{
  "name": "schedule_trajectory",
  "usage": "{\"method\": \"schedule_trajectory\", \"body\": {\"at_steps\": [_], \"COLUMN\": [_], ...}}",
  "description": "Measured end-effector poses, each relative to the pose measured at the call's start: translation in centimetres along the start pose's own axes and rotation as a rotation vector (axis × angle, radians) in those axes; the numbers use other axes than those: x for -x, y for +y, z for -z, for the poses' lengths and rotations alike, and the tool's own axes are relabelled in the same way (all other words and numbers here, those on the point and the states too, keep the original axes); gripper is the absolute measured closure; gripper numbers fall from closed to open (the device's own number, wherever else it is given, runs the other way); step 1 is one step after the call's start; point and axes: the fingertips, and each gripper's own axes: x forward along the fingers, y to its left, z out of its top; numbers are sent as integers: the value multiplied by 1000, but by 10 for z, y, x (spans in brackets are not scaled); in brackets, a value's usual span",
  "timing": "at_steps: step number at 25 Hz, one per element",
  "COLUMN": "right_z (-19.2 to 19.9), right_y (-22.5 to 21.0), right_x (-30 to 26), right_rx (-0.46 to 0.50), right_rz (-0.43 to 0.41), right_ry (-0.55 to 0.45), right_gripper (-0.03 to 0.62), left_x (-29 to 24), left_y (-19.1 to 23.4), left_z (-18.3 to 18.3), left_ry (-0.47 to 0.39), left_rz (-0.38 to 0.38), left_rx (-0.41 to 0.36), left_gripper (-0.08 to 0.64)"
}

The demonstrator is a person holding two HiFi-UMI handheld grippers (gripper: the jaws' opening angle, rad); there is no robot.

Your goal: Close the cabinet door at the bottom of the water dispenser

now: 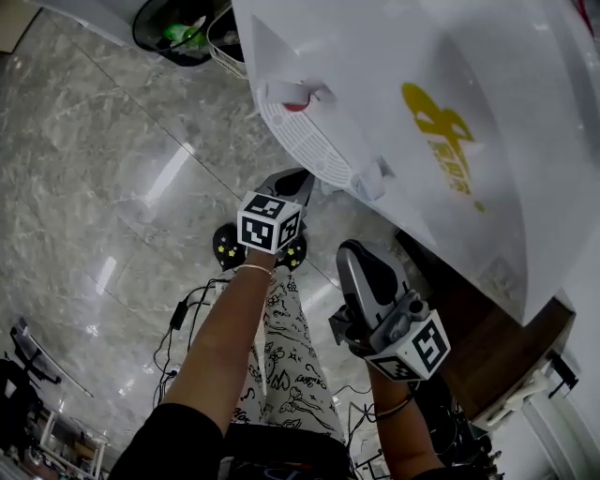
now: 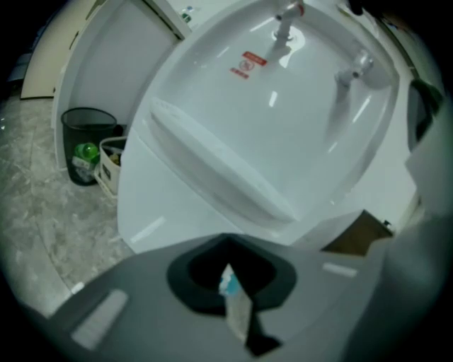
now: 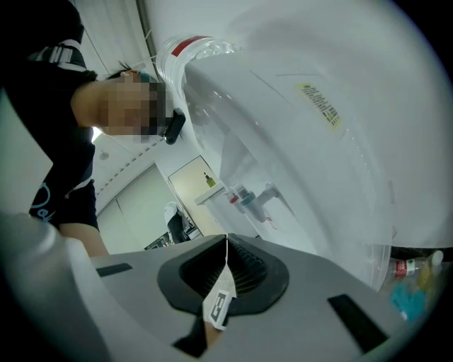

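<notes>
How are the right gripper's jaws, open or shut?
Shut: the right gripper view shows its jaws pressed together with nothing between them.

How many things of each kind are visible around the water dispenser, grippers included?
Water dispenser: 1
Taps: 2
Waste bin: 1
Basket: 1
Grippers: 2, left gripper and right gripper
Total: 7

left gripper (image 1: 292,178) sits near centre and points toward 12 o'clock, jaws pressed together with nothing between them. its bare forearm (image 1: 225,328) reaches up from 7 o'clock. right gripper (image 1: 354,251), at 5 o'clock, has its jaws together and leans toward 11 o'clock.
</notes>
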Motion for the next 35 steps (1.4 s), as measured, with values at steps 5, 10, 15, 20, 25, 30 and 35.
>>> {"method": "schedule_trajectory", "body": {"at_steps": [5, 10, 15, 20, 25, 30, 35], "right_z": [-1, -27, -75, -155, -199, -206, -175], "right_y": [8, 57, 111, 183, 218, 236, 244], "right_x": [-10, -12, -8, 8, 23, 43, 73], "right_rx": [20, 28, 38, 62, 109, 127, 108], "right_rz": [25, 38, 33, -81, -123, -125, -90], "right_ry": [1, -4, -50, -147, -252, -249, -204], "right_gripper": [575, 575, 575, 575, 575, 575, 575], "left_x": [69, 181, 273, 345, 388, 409, 417], "left_y": [-15, -72, -135, -198, -228, -248, -260], "left_z": [-22, -73, -142, -231, -273, -278, -247], "left_ry": [-55, -131, -186, -274, -369, -379, -364], "left_rz": [9, 46, 106, 146, 152, 183, 225], "left_rx": [-47, -76, -195, -374, -392, -425, -409], "left_gripper": [563, 563, 563, 563, 563, 563, 563]}}
